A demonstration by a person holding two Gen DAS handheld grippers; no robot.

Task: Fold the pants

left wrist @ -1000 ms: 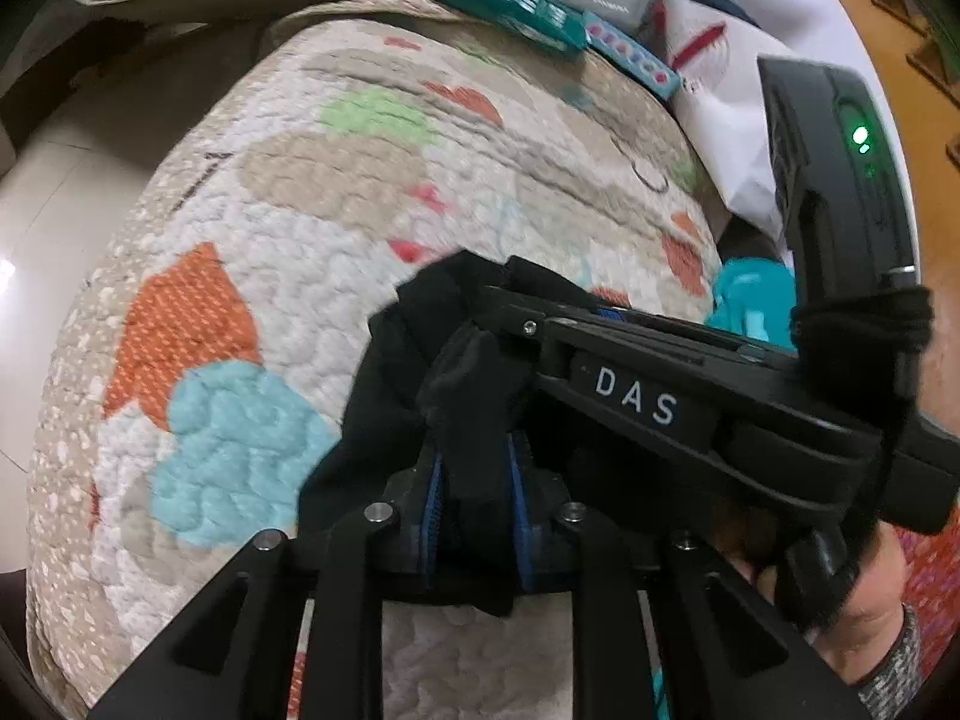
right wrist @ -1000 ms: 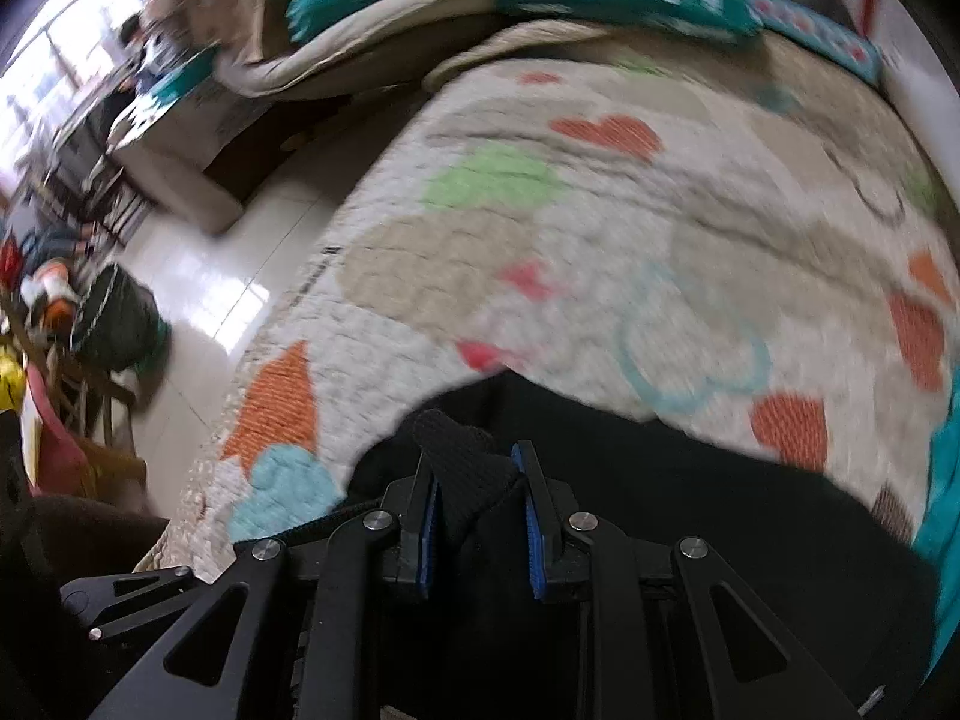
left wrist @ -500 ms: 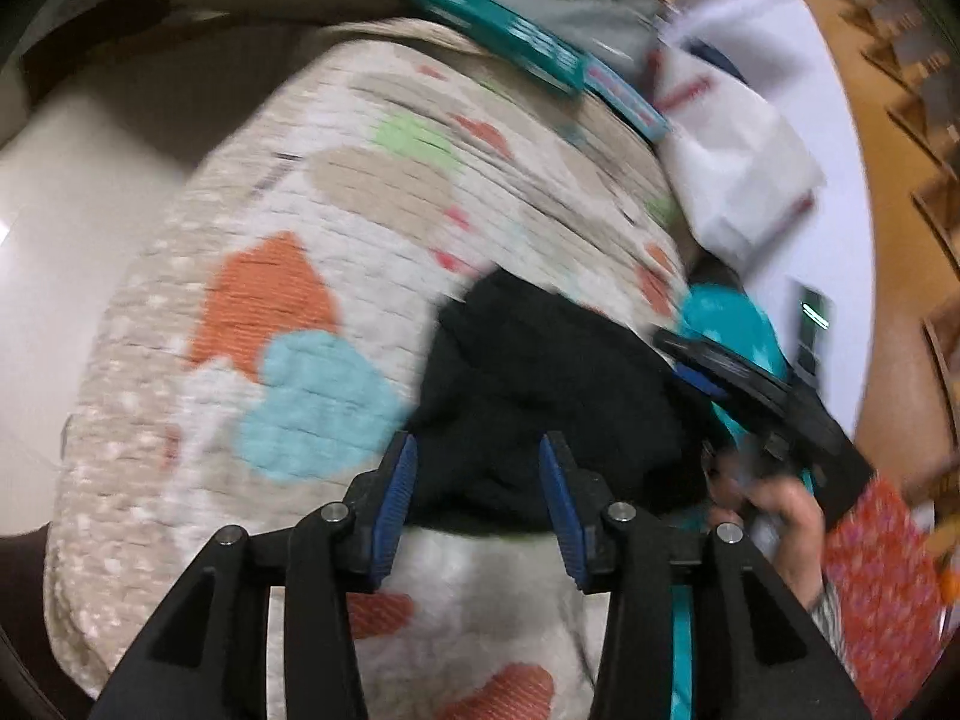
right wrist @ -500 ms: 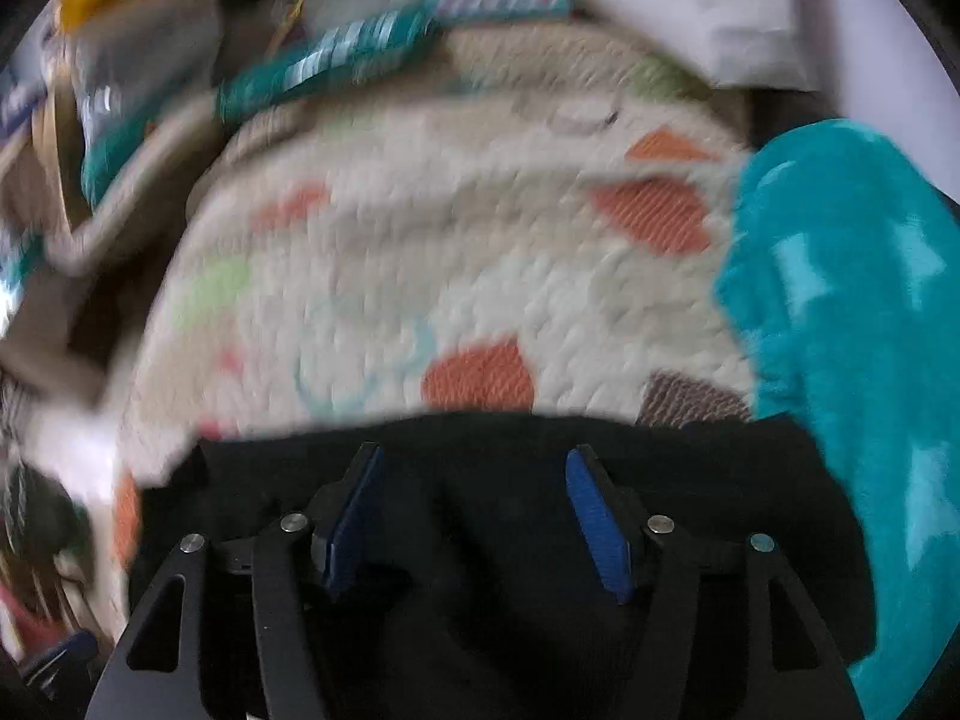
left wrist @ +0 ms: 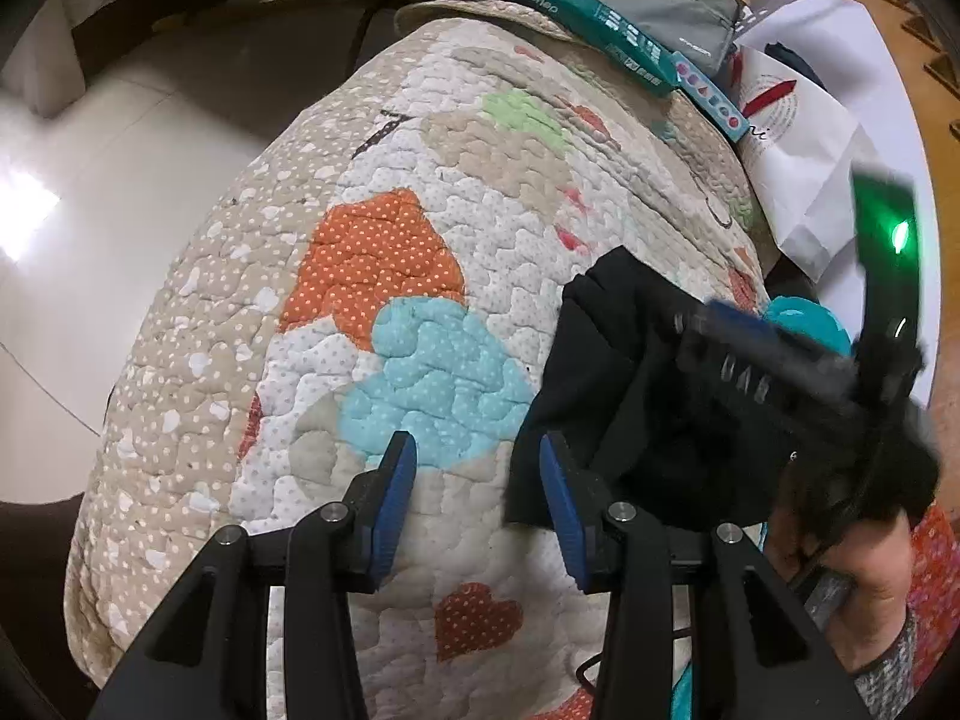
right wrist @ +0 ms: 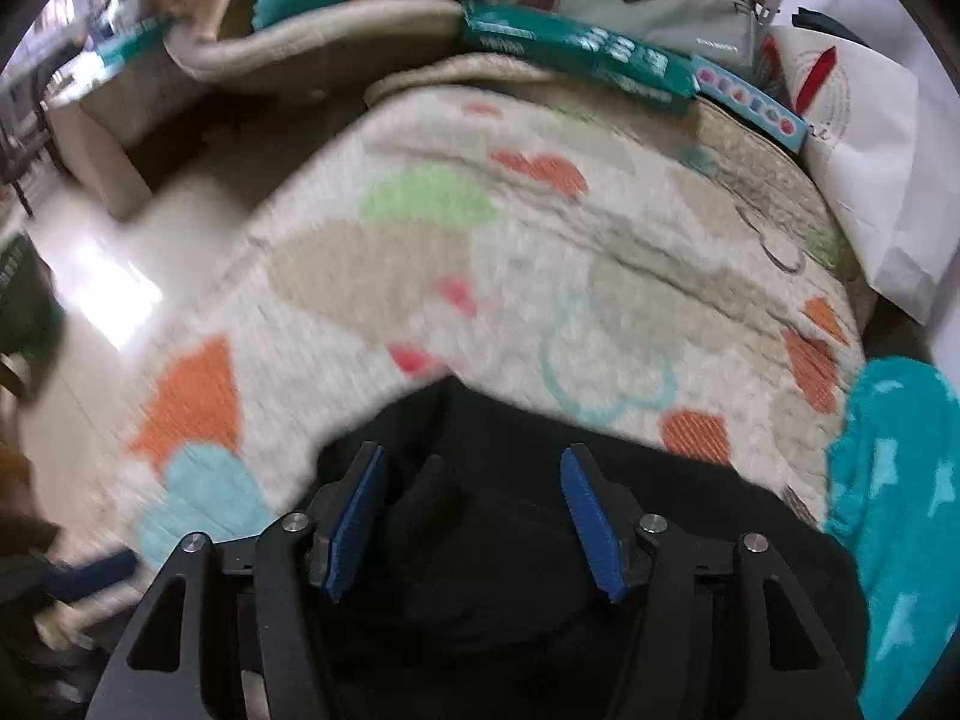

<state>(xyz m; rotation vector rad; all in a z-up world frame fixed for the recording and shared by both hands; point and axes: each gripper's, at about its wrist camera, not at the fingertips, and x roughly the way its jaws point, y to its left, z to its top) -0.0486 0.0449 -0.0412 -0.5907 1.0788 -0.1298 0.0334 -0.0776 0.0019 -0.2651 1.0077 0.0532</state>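
The black pants (left wrist: pixel 612 360) lie bunched on the patchwork quilt (left wrist: pixel 384 264). My left gripper (left wrist: pixel 480 504) is open over bare quilt just left of the pants' edge, with nothing between its blue pads. My right gripper (right wrist: pixel 474 516) hovers over the pants (right wrist: pixel 510 570). Its jaws are closing around a raised fold of black cloth, and the pads stand apart from it. In the left wrist view the right gripper (left wrist: pixel 720 348) shows blurred above the pants, held by a hand (left wrist: pixel 852 588).
A teal fleece blanket (right wrist: pixel 900 510) lies right of the pants. A teal box (right wrist: pixel 576 54), a grey bag (right wrist: pixel 660 0) and a white paper bag (right wrist: pixel 870 168) crowd the quilt's far end. The quilt drops to shiny floor (left wrist: pixel 90 228) on the left.
Both grippers let go of the black cloth and opened. The left one slid left off the pants onto bare quilt. The right one swung right, then back over the pants.
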